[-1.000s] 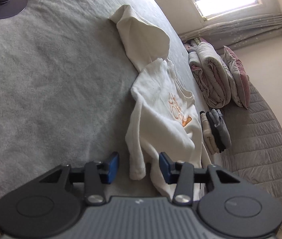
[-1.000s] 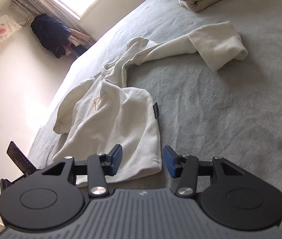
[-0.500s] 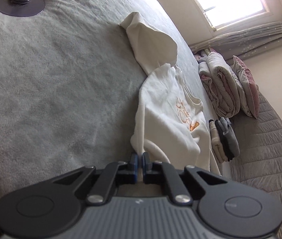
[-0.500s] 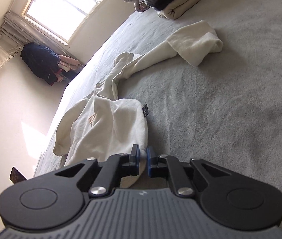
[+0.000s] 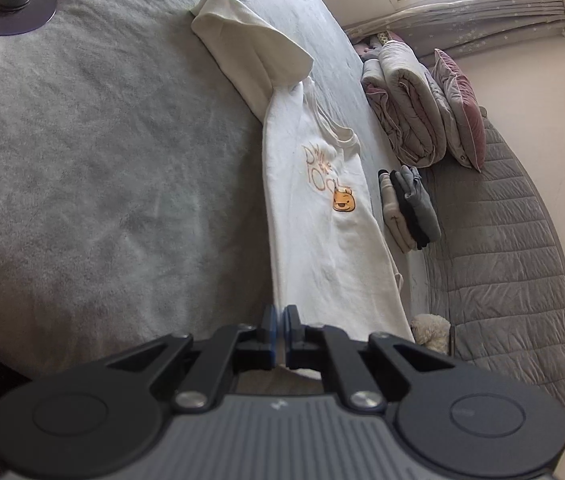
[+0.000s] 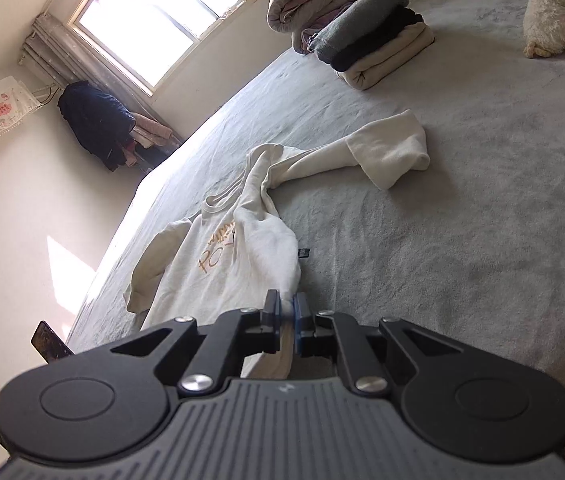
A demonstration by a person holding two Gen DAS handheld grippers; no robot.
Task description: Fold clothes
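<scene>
A cream sweatshirt [image 5: 314, 200] lies on the grey bed cover [image 5: 102, 160], stretched away from both grippers. The left gripper [image 5: 281, 322] has its blue pads pressed together on the near edge of the sweatshirt, at its hem corner — a thin strip of the cloth shows between them. From this corner the garment runs straight forward in the left wrist view, with an orange print and a small bear face on the chest, and one sleeve [image 5: 250, 52] bent over at the far end.

The right gripper [image 6: 288, 306] is also closed on the sweatshirt [image 6: 218, 272]; a fold of the cream cloth is pinched between its pads and hangs down behind them. In this view the body of the garment spreads to the left of the gripper, and the other sleeve [image 6: 382, 152] reaches to the right across the bed cover [image 6: 462, 220], its cuff lying flat.

Farther on the bed there is a stack of folded clothes [image 6: 370, 40] — grey, black and cream — well apart from the sweatshirt, and rolled quilts [image 5: 402, 108] behind it. A white fluffy animal [image 6: 562, 4] is near the stack.
</scene>
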